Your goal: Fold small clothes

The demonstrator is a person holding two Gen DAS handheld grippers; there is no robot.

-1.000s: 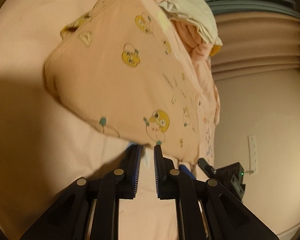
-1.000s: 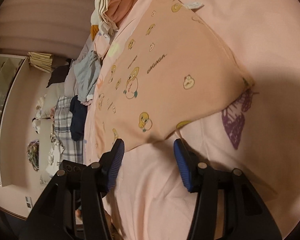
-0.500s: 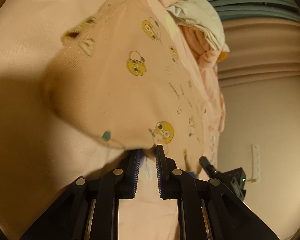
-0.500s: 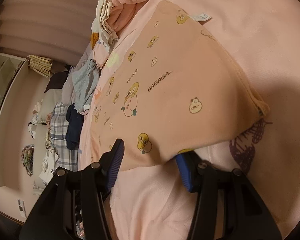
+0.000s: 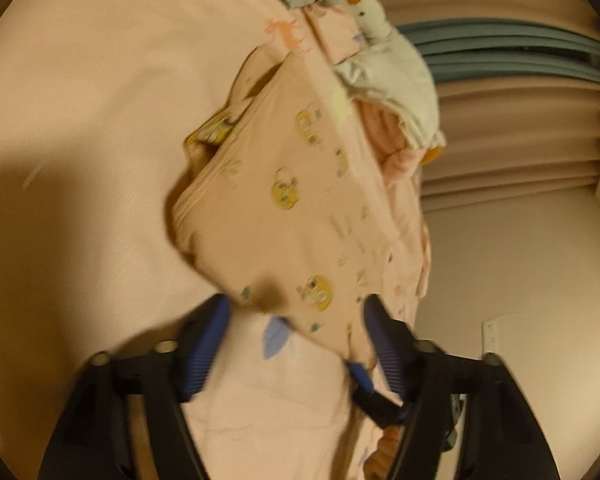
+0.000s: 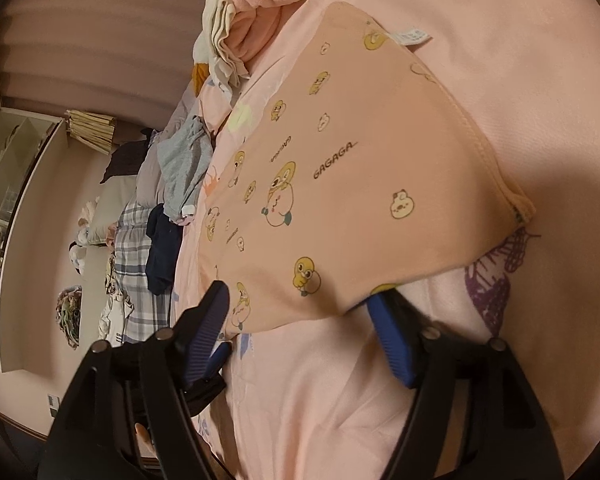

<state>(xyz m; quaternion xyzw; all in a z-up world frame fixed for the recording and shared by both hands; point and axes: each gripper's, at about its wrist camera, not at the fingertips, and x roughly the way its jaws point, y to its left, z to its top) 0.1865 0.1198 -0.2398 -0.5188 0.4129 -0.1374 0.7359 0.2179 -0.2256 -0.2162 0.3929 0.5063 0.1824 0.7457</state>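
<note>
Now I see the folded peach garment (image 6: 364,184) lying on the pink bedsheet (image 6: 520,20), flat and with its duck prints and the word GAGAGA facing up. A small white label (image 6: 414,36) sticks out at its far edge.

My right gripper (image 6: 300,312) is at the near edge of the garment. Its jaws are opening and stand wide; the cloth edge lies between the blue pads (image 6: 392,340) and over the tip of one of them, but they do not press on it, so it is released.

My left gripper (image 5: 296,336) is at the other near corner of the same garment (image 5: 292,200). This picture is blurred. Its jaws are also opening, and the corner of the cloth hangs between the two pads (image 5: 204,344) without being clamped.

Beyond the garment, a heap of unfolded clothes (image 6: 240,20) lies near the curtain (image 6: 80,40). A white soft toy (image 5: 380,28) lies on top of this heap. More clothes, grey, dark and checked, lie along the bed edge (image 6: 172,200).
</note>
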